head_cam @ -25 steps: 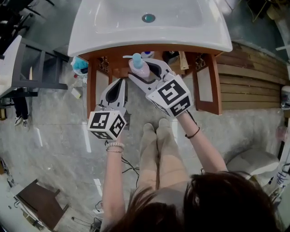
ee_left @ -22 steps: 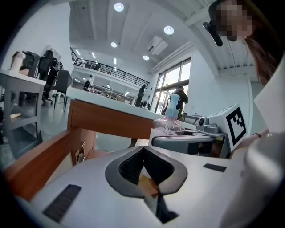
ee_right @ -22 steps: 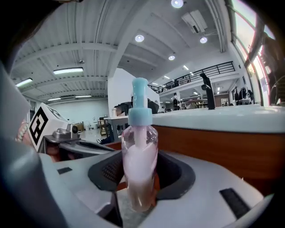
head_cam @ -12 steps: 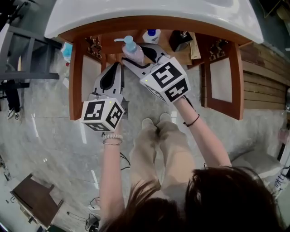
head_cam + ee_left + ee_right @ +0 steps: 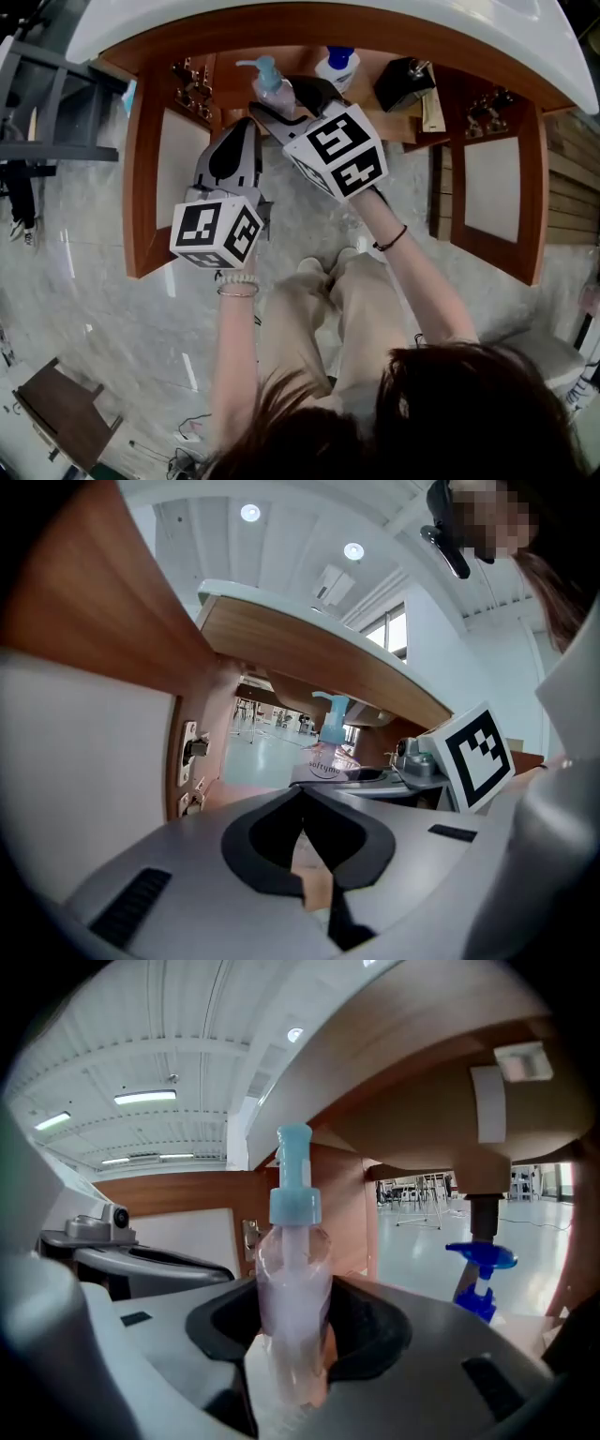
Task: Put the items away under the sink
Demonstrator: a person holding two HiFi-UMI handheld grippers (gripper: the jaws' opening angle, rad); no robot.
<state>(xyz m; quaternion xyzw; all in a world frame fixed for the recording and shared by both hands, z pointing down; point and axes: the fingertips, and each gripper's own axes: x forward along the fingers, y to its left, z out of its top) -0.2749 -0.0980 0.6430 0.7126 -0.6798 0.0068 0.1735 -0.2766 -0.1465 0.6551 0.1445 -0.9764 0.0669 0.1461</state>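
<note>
A clear pump bottle (image 5: pixel 272 90) with a light-blue pump and pinkish liquid stands upright between the jaws of my right gripper (image 5: pixel 286 105), which is shut on its body. The right gripper view shows the bottle (image 5: pixel 292 1297) close up, in front of the open wooden cabinet (image 5: pixel 394 120) under the white sink (image 5: pixel 309 11). My left gripper (image 5: pixel 245 131) hovers just left of it at the cabinet mouth, jaws together and nothing held. In the left gripper view its tips (image 5: pixel 303 797) meet, with the bottle (image 5: pixel 332 754) ahead on the right.
Both cabinet doors hang open: the left door (image 5: pixel 155 159) close beside my left gripper, the right door (image 5: pixel 492 187) farther off. On the shelf sit a white bottle with a blue cap (image 5: pixel 337 66) and a black dispenser (image 5: pixel 405 82). The person's legs (image 5: pixel 319 309) are below.
Both grippers have sunk and moved in toward the cabinet opening, the right one carrying the pump bottle. The sink top has slid up out of the head view.
</note>
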